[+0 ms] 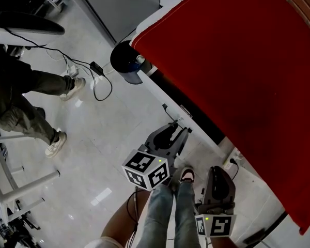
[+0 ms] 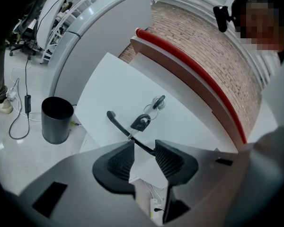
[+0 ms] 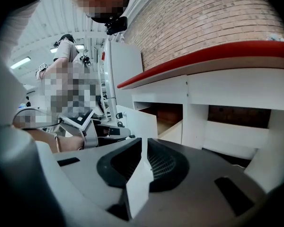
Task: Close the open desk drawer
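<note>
The white drawer front fills the left gripper view, with a black bar handle and a key on a ring in its lock. My left gripper is open; the handle's lower end runs between its jaws. In the right gripper view the drawer stands pulled out from the white desk, its brown inside showing, and the left gripper is at its front. My right gripper is shut on nothing. In the head view the left gripper sits at the desk's edge and the right gripper hangs lower.
A red cloth covers the desk top. A dark waste bin stands on the floor by the desk's corner, with black cables beside it. Another person's legs are at the left. A brick wall rises behind the desk.
</note>
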The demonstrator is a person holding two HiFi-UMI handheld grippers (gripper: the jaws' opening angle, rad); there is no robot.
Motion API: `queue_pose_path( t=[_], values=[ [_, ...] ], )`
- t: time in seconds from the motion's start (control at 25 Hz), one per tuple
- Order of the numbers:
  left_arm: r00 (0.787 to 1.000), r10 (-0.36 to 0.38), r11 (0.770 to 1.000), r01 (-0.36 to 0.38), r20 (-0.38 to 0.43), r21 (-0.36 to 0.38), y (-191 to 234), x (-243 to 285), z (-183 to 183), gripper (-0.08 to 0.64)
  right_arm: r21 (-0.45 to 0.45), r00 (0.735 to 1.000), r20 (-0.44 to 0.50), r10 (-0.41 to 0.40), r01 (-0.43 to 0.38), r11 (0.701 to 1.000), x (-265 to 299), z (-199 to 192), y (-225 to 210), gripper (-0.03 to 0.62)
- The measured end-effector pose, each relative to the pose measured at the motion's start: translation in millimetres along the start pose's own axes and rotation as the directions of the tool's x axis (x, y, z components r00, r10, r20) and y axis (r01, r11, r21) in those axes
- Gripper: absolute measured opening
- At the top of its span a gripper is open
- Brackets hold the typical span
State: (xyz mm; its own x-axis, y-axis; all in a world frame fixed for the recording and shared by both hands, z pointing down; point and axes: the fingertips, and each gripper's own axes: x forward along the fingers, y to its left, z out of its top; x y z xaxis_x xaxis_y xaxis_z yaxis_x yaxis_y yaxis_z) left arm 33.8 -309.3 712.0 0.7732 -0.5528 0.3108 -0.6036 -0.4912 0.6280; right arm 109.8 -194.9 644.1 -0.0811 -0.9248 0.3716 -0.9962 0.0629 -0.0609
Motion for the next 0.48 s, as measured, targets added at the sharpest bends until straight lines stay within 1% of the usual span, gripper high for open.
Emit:
queue_pose_path(
  t=[0.48],
  values=[
    [1.0, 0.008, 1.0, -0.008, 0.003, 0.003, -3.4, 18.5, 5.0, 0.14, -0.015, 1.0, -0.007, -0.002, 0.002, 1.0, 2.1, -3.9, -3.6, 0.031]
  ],
)
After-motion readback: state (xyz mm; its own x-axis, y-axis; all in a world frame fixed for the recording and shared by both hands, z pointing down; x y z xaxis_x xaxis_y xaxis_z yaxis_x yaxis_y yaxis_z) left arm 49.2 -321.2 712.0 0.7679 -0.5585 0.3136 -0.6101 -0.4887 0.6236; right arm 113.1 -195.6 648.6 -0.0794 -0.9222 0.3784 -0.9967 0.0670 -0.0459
